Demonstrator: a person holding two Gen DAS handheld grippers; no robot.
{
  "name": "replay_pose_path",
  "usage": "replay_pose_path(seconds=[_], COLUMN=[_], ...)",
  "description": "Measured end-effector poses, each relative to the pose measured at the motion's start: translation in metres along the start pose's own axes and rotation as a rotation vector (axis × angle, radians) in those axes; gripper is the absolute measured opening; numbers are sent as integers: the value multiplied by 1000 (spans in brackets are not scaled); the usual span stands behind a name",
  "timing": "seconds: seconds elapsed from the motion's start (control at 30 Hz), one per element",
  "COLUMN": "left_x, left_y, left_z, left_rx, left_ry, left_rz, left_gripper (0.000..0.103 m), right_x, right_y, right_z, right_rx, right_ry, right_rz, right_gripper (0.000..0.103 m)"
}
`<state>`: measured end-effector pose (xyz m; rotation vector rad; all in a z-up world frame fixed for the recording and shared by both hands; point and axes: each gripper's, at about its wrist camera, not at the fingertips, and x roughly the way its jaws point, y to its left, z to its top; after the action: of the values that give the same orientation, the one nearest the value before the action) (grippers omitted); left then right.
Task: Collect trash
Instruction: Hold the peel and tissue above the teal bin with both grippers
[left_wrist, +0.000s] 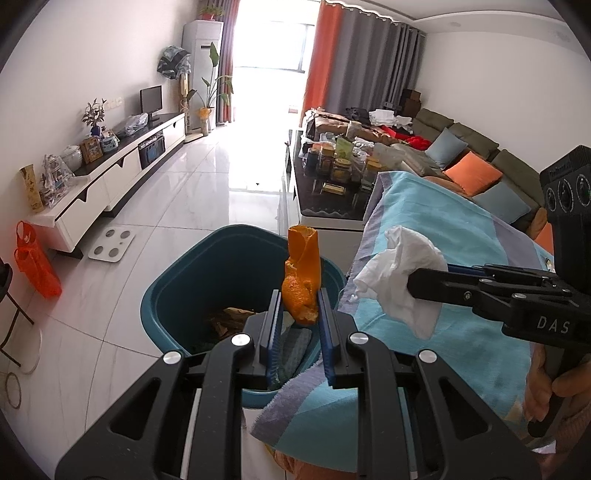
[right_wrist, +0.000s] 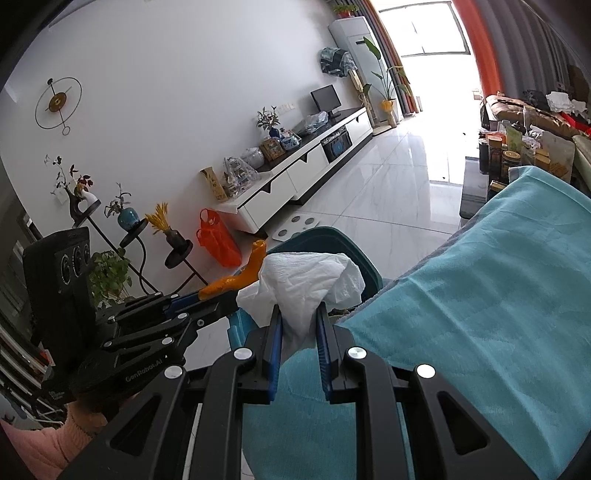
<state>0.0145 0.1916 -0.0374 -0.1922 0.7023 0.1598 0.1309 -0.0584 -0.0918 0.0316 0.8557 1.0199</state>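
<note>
A curled strip of orange peel (left_wrist: 301, 280) stands upright, pinched at its lower end, directly above the open teal trash bin (left_wrist: 177, 295) (which already holds brownish scraps). A crumpled white tissue (left_wrist: 400, 275), also pinched, hangs just right of the bin, over a turquoise towel's edge.

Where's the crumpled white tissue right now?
The crumpled white tissue is pinched in the right gripper, held beside the teal plastic trash bin at the edge of the turquoise towel.
</note>
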Motion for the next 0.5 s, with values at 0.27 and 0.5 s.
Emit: replay_pose_path(seconds=[0.27,0.5], left_x=[9,20], left_y=[4,8], left_z=[0,1], left_rx=[-14,-24], left_ry=[11,23], left_rz=[19,30], left_gripper=[19,19], right_x=[10,18], right_y=[2,5], right_z=[5,8], right_rx=[-16,-23], right_ry=[16,28], right_rz=[-8,-14], right_gripper=[17,17])
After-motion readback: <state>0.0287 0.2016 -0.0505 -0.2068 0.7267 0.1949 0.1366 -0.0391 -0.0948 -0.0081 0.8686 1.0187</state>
